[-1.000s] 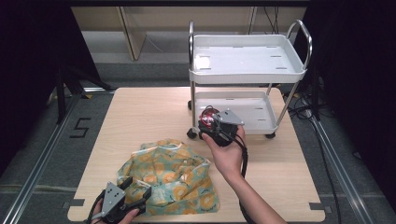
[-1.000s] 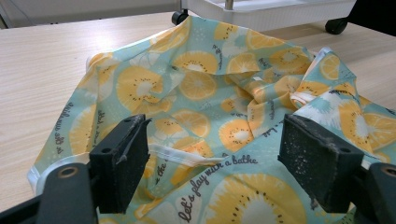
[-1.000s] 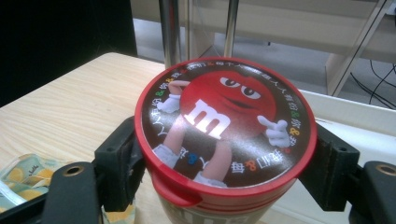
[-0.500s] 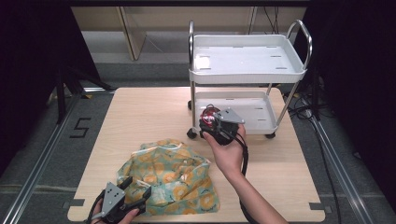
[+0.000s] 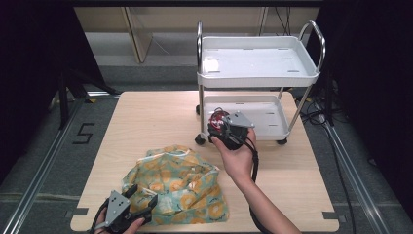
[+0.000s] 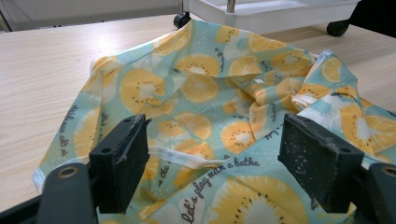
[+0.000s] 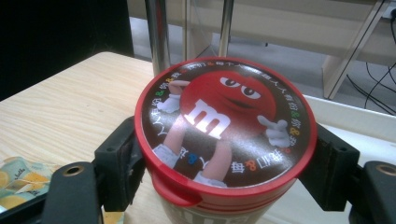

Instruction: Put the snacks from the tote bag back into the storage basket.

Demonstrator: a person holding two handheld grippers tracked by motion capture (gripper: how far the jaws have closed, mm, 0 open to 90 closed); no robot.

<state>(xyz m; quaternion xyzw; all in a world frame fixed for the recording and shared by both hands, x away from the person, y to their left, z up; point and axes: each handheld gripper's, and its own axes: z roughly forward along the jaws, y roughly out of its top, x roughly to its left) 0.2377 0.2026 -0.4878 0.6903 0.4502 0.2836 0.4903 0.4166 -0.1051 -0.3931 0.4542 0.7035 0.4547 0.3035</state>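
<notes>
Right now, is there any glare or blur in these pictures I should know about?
High view: a bright glare patch on the cart's top tray, dark surroundings. Left gripper view: sheen on the table; the fruit-print cloth stays sharp. Right gripper view: soft reflection on the candy tub's red lid; background slightly blurred.

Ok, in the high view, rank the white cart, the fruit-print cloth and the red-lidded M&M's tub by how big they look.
1. White cart, clearly largest.
2. Fruit-print cloth, spread on the table.
3. M&M's tub, smallest, partly hidden by the right gripper that clamps it.
The cart stands farther from the camera, yet looks biggest.
</notes>
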